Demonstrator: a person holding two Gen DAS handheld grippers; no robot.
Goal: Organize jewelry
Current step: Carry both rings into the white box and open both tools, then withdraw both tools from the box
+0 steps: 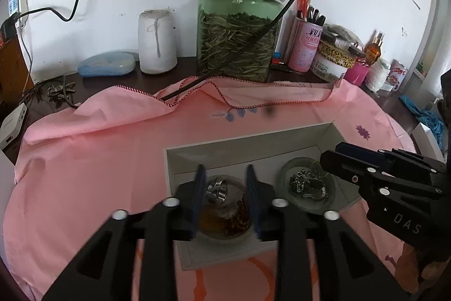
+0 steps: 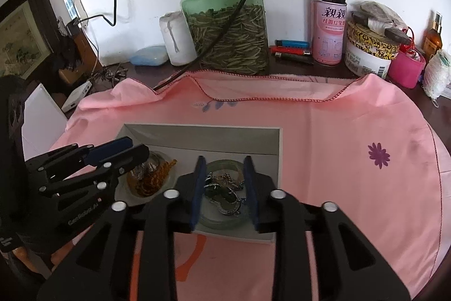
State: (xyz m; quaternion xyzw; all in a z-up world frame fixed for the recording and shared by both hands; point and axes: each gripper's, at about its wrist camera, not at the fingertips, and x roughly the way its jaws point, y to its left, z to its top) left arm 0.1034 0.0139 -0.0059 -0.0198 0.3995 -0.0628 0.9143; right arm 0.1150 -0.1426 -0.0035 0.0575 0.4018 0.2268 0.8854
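A shallow white box [image 1: 248, 144] [image 2: 203, 133] lies on the pink cloth and holds two round glass dishes. The left dish [image 1: 225, 212] [image 2: 149, 177] holds a silver ring and amber and red beads. The right dish [image 1: 308, 184] [image 2: 222, 191] holds silver chain jewelry. My left gripper [image 1: 224, 174] is open, its blue-padded jaws on either side of the left dish. My right gripper [image 2: 224, 167] is open, its jaws on either side of the right dish. Each gripper also shows in the other's view, the right one [image 1: 338, 157] and the left one [image 2: 126, 150].
The pink cloth [image 2: 352, 137] covers a dark table. At the back stand a green glass jar [image 1: 239, 30], a white jar [image 1: 157, 43], a pink pen cup [image 2: 328, 30], tins, lighters [image 2: 293, 47] and a blue case [image 1: 107, 64]. A black cable [image 1: 231, 58] runs onto the cloth.
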